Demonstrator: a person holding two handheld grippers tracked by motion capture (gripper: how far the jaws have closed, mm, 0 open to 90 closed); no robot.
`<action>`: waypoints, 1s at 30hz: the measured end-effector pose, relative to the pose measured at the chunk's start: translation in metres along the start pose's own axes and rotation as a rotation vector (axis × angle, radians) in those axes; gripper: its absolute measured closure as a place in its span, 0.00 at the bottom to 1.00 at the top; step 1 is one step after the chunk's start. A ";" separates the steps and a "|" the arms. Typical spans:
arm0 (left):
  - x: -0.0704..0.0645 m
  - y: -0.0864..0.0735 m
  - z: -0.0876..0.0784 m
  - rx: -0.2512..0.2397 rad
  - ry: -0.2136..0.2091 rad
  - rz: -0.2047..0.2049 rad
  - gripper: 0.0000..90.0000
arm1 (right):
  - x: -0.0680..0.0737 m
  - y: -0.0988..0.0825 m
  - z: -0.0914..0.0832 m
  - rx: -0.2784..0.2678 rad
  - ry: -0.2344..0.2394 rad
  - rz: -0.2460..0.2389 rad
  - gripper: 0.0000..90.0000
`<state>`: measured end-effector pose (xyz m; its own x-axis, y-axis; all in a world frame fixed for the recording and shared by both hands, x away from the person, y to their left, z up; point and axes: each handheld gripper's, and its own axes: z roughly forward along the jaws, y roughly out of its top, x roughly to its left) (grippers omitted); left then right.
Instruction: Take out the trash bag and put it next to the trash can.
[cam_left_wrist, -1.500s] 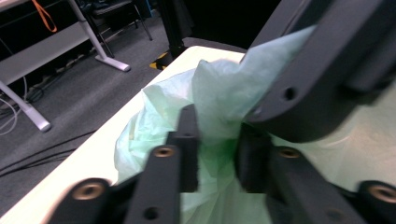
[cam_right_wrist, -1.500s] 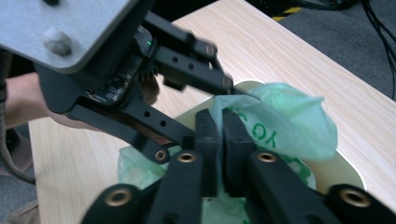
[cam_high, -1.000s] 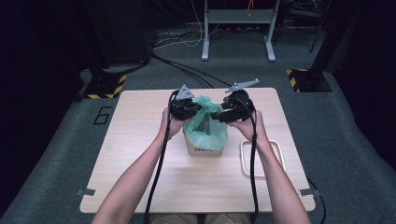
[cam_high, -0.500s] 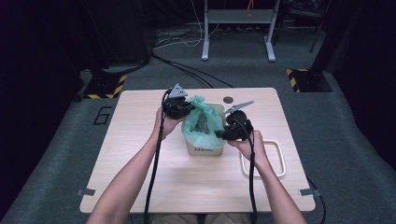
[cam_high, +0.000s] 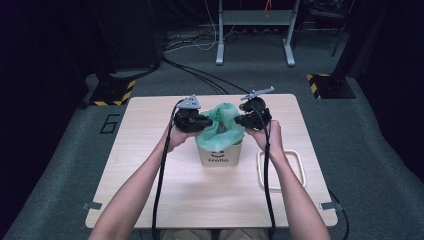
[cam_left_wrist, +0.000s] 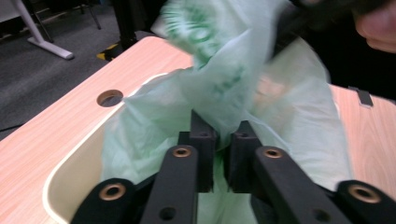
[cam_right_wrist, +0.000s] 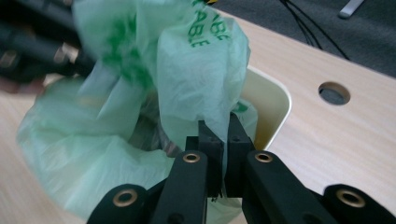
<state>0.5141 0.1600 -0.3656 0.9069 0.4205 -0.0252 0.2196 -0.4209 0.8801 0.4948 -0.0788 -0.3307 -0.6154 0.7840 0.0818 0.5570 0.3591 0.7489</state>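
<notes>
A cream bin (cam_high: 219, 155) with "Hello" on its front stands mid-table, lined with a thin green plastic bag (cam_high: 222, 122). My left gripper (cam_high: 207, 121) is at the bag's left edge. In the left gripper view the bag film (cam_left_wrist: 219, 84) passes between its jaws (cam_left_wrist: 222, 133), which pinch it and have just been opening slightly. My right gripper (cam_high: 239, 121) is at the bag's right edge. Its jaws (cam_right_wrist: 223, 135) have just been closing and now pinch a fold of the bag (cam_right_wrist: 196, 70) over the bin's rim (cam_right_wrist: 275, 107). The bag hides the bin's inside.
A white rectangular ring (cam_high: 300, 167) lies flat on the wooden table (cam_high: 150, 190), right of the bin under the right forearm. A round cable hole (cam_right_wrist: 334, 93) sits in the tabletop behind the bin. Cables trail from both grippers toward the table's near edge.
The right gripper dipped to the bin's front right, then rose back to the bag's right edge and closed on it. The bag no longer hangs over the bin's front. The left gripper stayed.
</notes>
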 end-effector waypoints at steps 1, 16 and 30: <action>-0.001 0.000 0.000 -0.004 -0.025 0.000 0.90 | 0.000 0.003 0.001 -0.002 0.001 -0.005 0.99; -0.011 0.005 0.011 -0.016 0.076 0.002 0.48 | 0.022 0.037 0.013 -0.032 0.062 -0.019 0.99; 0.000 0.005 0.025 -0.046 0.129 -0.085 0.98 | 0.017 0.034 0.004 -0.084 0.130 0.029 0.66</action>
<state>0.5247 0.1375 -0.3731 0.8313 0.5542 -0.0422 0.2744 -0.3432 0.8983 0.5054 -0.0509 -0.3066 -0.6696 0.7193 0.1850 0.5308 0.2893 0.7966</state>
